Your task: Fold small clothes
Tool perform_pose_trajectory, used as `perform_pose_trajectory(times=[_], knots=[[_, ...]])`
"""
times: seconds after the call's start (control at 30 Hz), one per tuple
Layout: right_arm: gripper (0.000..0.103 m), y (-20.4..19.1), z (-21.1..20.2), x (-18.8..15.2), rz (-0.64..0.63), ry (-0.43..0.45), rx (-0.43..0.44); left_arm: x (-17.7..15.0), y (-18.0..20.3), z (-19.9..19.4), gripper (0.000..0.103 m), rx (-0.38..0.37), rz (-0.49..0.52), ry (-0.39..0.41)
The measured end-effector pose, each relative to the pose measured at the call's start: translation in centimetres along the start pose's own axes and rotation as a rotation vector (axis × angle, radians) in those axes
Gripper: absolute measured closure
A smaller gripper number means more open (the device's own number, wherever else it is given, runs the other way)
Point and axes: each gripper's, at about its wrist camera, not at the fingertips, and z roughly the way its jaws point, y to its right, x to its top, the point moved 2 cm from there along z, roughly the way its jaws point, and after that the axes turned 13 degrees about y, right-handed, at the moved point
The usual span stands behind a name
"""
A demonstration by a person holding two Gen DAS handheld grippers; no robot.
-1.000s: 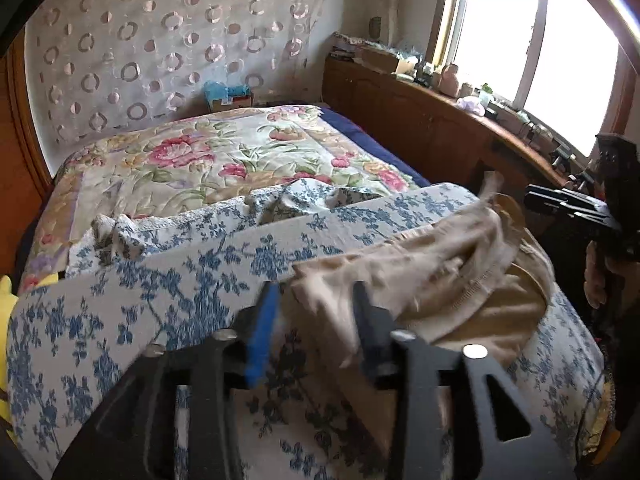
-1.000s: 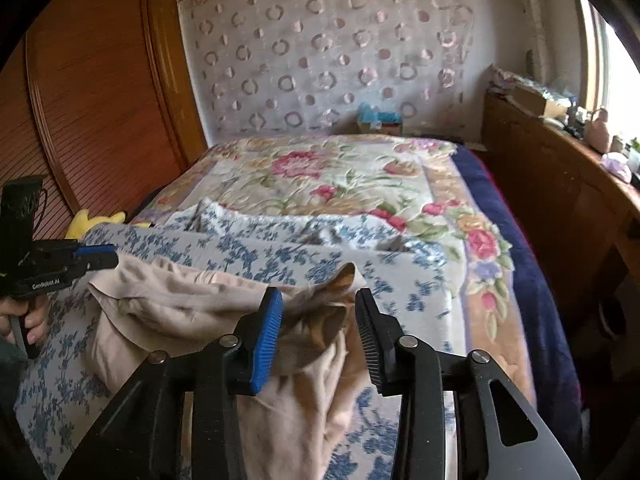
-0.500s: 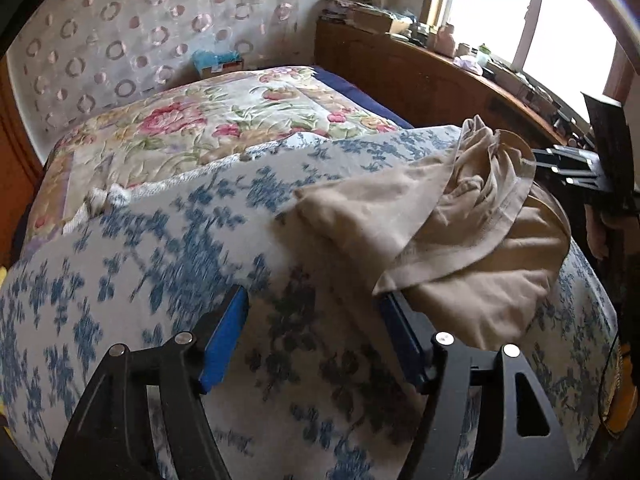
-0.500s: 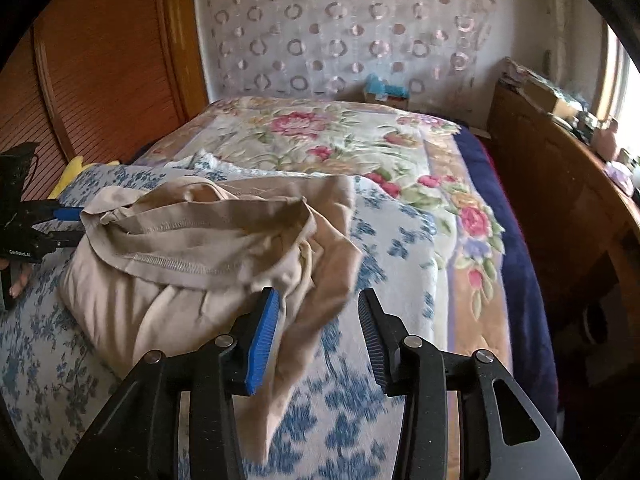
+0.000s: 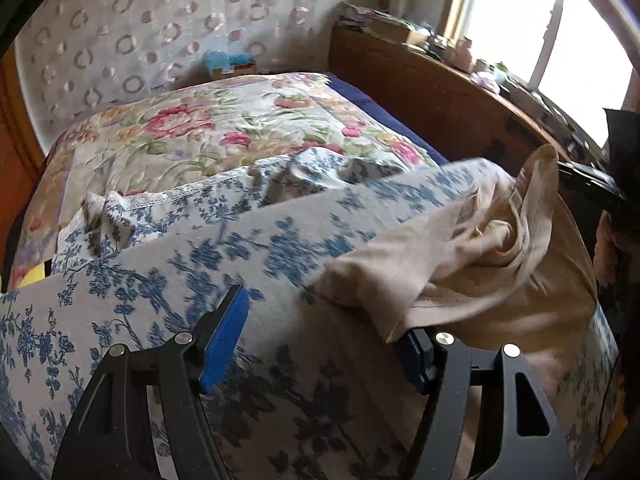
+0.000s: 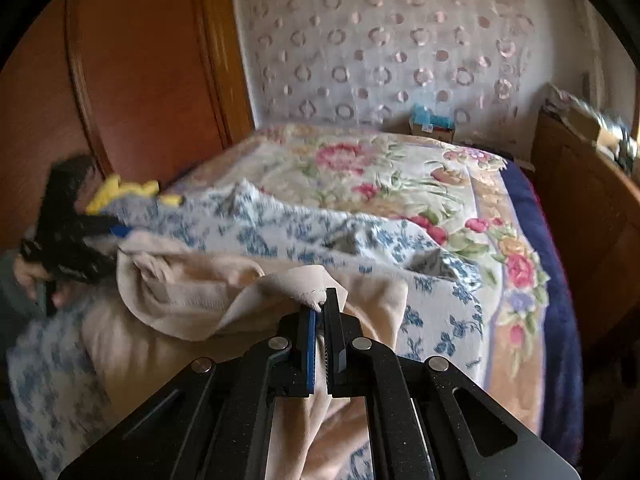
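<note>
Beige garment (image 5: 460,252) lies bunched on a blue-flowered cloth (image 5: 248,264) spread over the near end of the bed. In the right wrist view the garment (image 6: 192,280) has one edge lifted into a peak, and the right gripper (image 6: 322,312) has its jaws closed on that peak, with fabric pinched between the blue pad and the black one and more of it hanging down under the jaws. The left gripper (image 5: 320,332) has its jaws wide apart and holds nothing; its blue left pad (image 5: 226,336) sits over bare flowered cloth, while a corner of the garment drapes over the right fingertip. Seen from the right wrist, the left gripper (image 6: 80,236) is at the garment's far left edge, blurred. Beyond the cloth lies a floral quilt (image 6: 384,172). A wooden cabinet (image 5: 432,92) runs along the bed under a bright window (image 5: 520,12).
</note>
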Motion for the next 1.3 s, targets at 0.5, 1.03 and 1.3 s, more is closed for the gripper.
perform_pose_trajectory(times=[0.5,1.03,1.3], knots=[[0.05,2.2,0.5,-0.1,0.095,-0.093,-0.235,0.3,-1.8,-1.7,0.034,0.059,-0.062,0.066],[0.035,2.2,0.8,-3.2,0.227,-0.185,-0.152,-0.8,1.1,0.4,0.034,-0.012,-0.004,0.004],[0.035,1.4,2.5,-3.0,0.15,-0.194,-0.106,-0.5,2.0,0.8,0.056,-0.05,0.006,0.005]])
